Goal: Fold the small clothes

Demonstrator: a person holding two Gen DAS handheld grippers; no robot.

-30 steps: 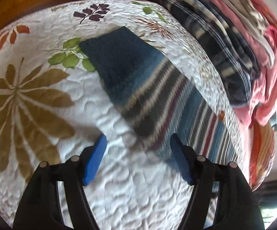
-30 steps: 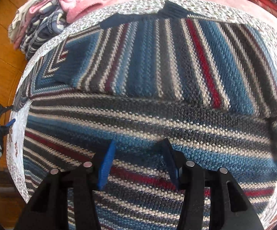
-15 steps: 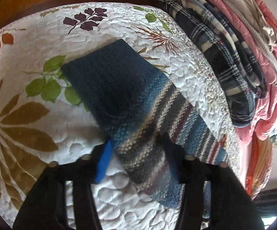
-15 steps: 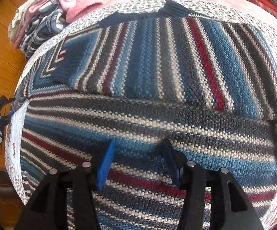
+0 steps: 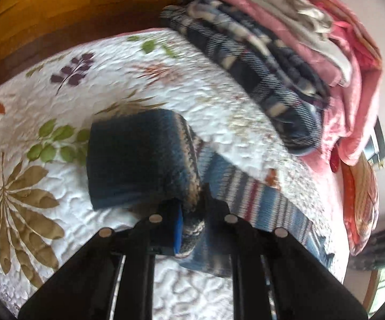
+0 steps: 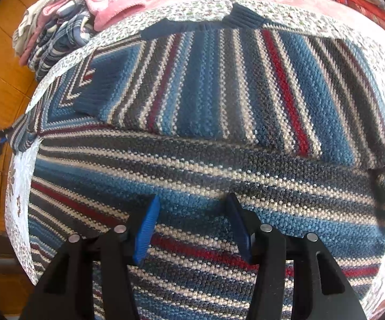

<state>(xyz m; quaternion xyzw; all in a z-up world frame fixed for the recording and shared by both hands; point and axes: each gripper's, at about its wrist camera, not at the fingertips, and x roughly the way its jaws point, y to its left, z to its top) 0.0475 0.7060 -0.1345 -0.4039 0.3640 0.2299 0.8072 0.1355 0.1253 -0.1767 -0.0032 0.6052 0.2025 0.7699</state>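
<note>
While the quilted floral bedspread (image 5: 139, 80) fills the left wrist view, a striped knit sweater (image 6: 205, 112) lies spread across it, taking up nearly the whole right wrist view, one sleeve already folded across the body. Far right sits a stack of folded clothes (image 5: 285, 61), plaid under pink. Now the sleeve (image 5: 139, 160), dark cuffed end drooping to the left: the left gripper (image 5: 192, 221) is clamped tight on the knit just behind that cuff and has it raised off the bedspread. The right gripper (image 6: 192, 226) hovers low over the sweater's body, jaws parted, nothing between them. Risk from here, as I read it: that grip takes only a thin bunch of loose knit, so a fast swing could pull it free, or drag the body askew, since the right gripper isn't pinning it down.
</note>
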